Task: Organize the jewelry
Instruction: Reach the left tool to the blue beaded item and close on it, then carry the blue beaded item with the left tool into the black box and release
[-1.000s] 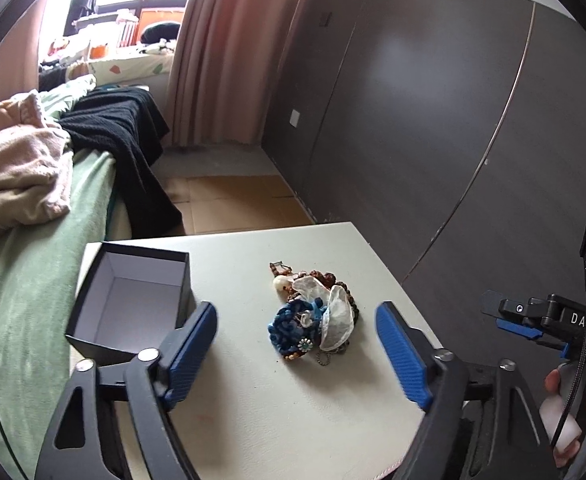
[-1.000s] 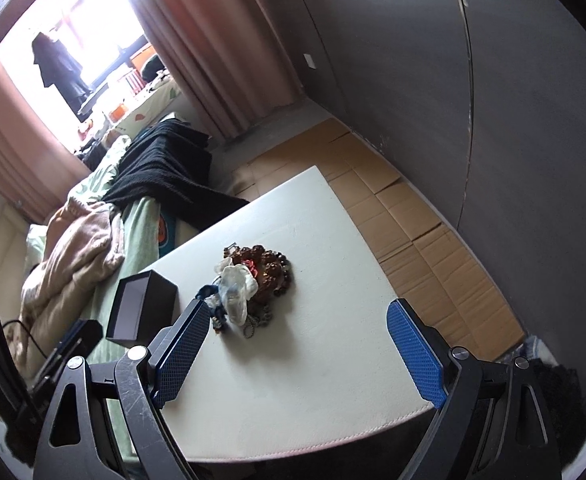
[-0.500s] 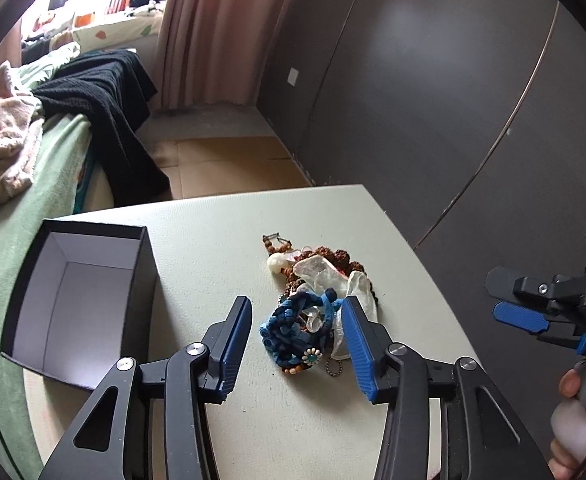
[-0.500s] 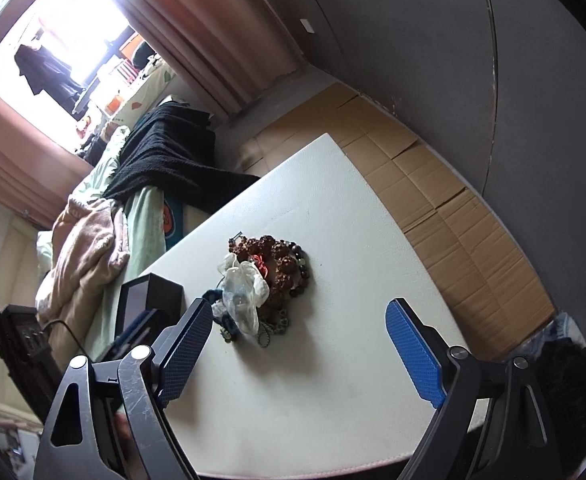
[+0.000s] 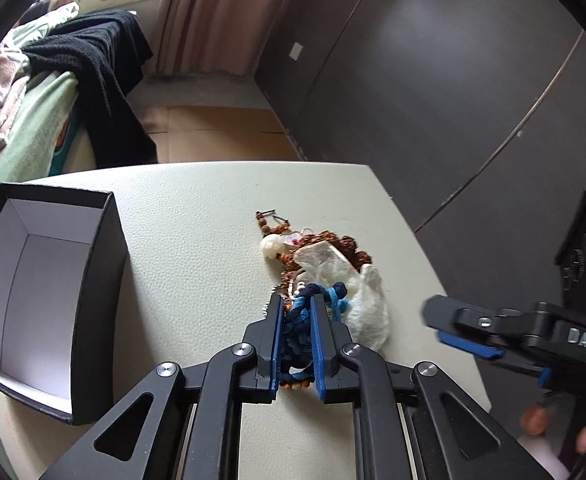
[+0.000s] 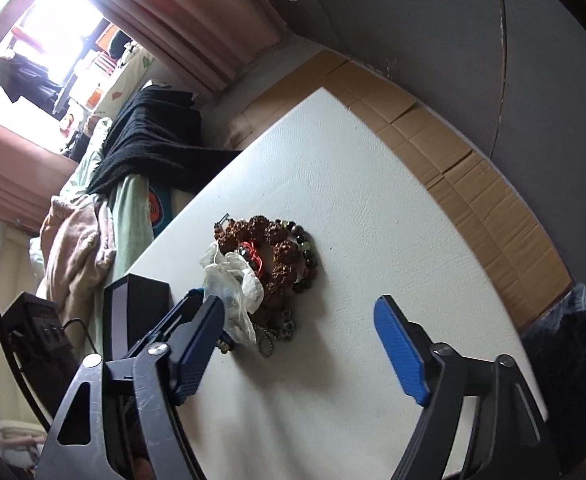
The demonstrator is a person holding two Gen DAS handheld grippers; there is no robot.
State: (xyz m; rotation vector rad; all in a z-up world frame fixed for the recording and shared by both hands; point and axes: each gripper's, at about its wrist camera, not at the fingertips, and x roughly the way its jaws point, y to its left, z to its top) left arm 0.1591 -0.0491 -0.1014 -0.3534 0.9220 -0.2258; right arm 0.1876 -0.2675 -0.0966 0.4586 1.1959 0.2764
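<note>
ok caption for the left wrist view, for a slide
Left claw closing on blue bracelet beside open box.

Both tools are black hinged frames with triangular cut-outs and round silver pivot screws. The left gripper [image 5: 296, 312] carries two narrow fingers faced with ribbed blue pads [image 5: 318, 344]. The right gripper [image 6: 299, 344] has the same blue-faced fingers, its metal arms scuffed with fine scratches. Seen from the left wrist, the right tool's body bears white letters "DAS", with a thin black cable beside it.
</note>
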